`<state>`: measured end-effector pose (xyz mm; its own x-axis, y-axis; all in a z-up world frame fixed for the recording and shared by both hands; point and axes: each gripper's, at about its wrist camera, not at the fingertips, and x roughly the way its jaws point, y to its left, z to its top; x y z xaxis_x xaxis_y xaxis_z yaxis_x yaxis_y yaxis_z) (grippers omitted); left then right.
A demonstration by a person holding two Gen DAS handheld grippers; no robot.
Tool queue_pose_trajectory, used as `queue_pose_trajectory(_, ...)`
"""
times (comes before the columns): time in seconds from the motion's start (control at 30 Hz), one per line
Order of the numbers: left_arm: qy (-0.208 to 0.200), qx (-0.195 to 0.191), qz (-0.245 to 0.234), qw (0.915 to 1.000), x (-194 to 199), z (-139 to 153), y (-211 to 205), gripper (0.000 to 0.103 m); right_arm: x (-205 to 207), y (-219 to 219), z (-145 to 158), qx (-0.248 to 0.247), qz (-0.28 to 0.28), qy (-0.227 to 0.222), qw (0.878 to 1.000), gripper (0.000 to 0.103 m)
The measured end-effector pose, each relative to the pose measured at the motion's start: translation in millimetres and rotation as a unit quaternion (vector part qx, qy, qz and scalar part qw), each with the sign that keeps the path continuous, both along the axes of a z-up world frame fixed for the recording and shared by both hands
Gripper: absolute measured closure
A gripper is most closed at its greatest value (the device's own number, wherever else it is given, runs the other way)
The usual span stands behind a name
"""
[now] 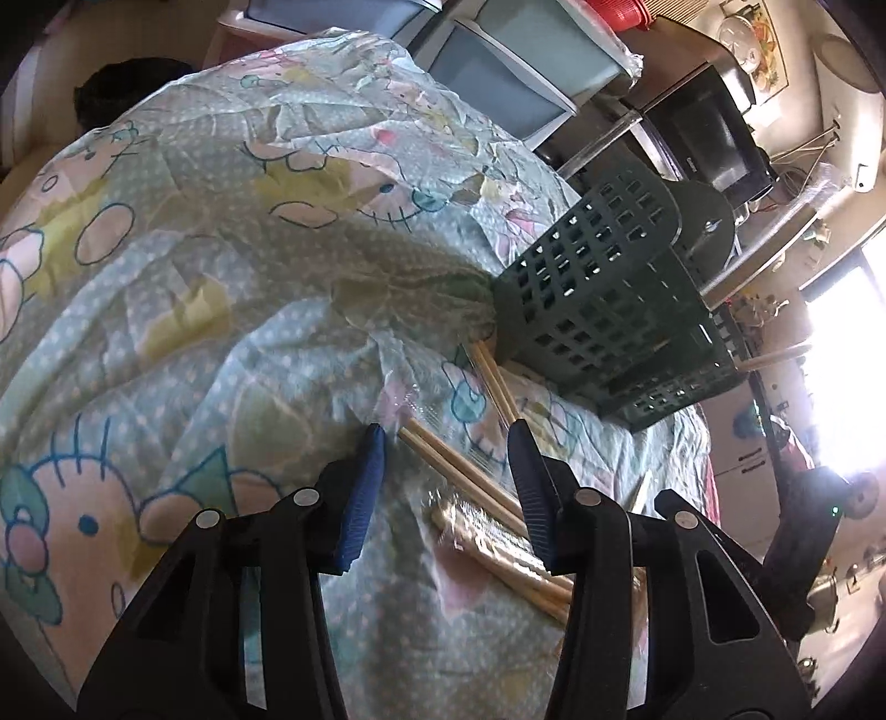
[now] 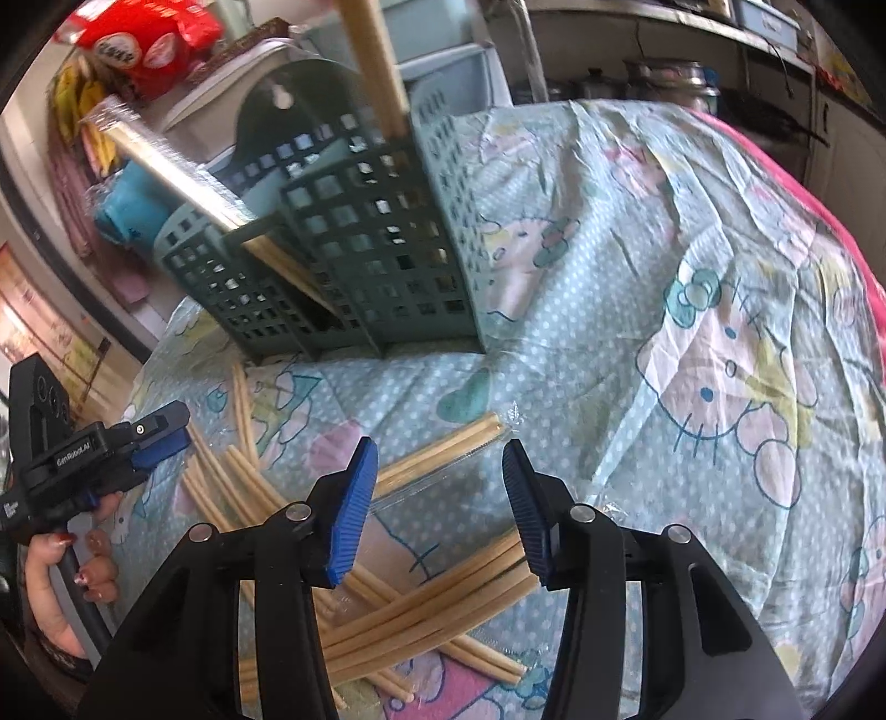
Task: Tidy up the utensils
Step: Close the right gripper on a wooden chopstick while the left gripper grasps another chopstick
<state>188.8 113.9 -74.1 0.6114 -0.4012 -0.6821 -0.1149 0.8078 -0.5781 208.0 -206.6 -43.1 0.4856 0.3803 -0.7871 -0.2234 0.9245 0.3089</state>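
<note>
A dark green slotted utensil holder stands on the patterned cloth, also in the right wrist view, with wrapped chopsticks standing in it. Several wooden chopsticks in clear wrap lie on the cloth in front of it; in the right wrist view they form a loose pile. My left gripper is open and empty just above the pile; it also shows in the right wrist view. My right gripper is open and empty over the chopsticks.
The cloth with a cartoon cat print covers the table. Blue-grey storage drawers and a cluttered shelf stand behind. A red packet sits behind the holder. A pink edge borders the cloth at right.
</note>
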Motion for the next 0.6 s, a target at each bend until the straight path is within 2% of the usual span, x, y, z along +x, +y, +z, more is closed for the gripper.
queue_pose_trajectory(0.13,-0.001,0.019,0.001,0.9998,5.3,-0.5,-3.2,0.066,13.2,-5.1,-9.0,0.024,-0.027,0.029,0.999,0.061)
queue_pose_trajectory(0.2,0.001,0.025,0.005,0.9997,9.0,-1.5,-2.2,0.073,21.1,-8.8,-11.8,0.036,-0.043,0.039,0.998,0.064)
queue_pose_trajectory(0.37,0.007,0.031,0.018,0.9993,15.6,-4.4,2.4,0.082,33.3,-13.5,-16.6,0.048,-0.069,0.053,0.995,0.082)
queue_pose_trajectory(0.53,0.004,0.042,0.02,0.9989,18.3,-4.3,1.0,0.084,43.8,-22.6,-19.6,0.065,-0.087,0.054,0.993,0.092)
queue_pose_trajectory(0.6,0.005,0.044,0.024,0.9987,19.6,-4.9,2.7,0.091,45.5,-25.2,-20.1,0.075,-0.091,0.055,0.991,0.093)
